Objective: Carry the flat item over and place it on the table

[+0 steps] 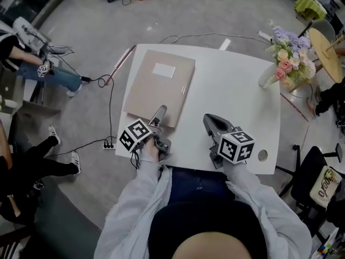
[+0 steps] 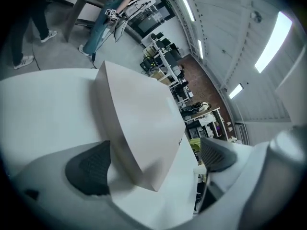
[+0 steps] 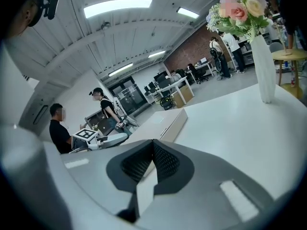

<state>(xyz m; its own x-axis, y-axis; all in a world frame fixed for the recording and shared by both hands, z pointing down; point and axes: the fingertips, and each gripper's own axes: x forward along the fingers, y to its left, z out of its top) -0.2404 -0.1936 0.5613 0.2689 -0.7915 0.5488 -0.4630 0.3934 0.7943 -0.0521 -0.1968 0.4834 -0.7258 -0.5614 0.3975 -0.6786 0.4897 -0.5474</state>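
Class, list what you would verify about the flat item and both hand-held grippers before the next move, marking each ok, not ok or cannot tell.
1. Flat item lies flat on the table: ok.
2. Left hand-held gripper open, pads off the item's near corner: ok.
3. Right hand-held gripper shut and empty: ok.
4. Item's left edge inside the table's edge: cannot tell.
5. Vase of flowers stands apart from the item: ok.

A white table (image 1: 232,99) carries a flat beige folder (image 1: 159,88) lying flat along its left side (a white label faces up). A vase (image 1: 266,77) of flowers stands at the far right corner. A round hole (image 1: 262,155) sits by the near right corner.
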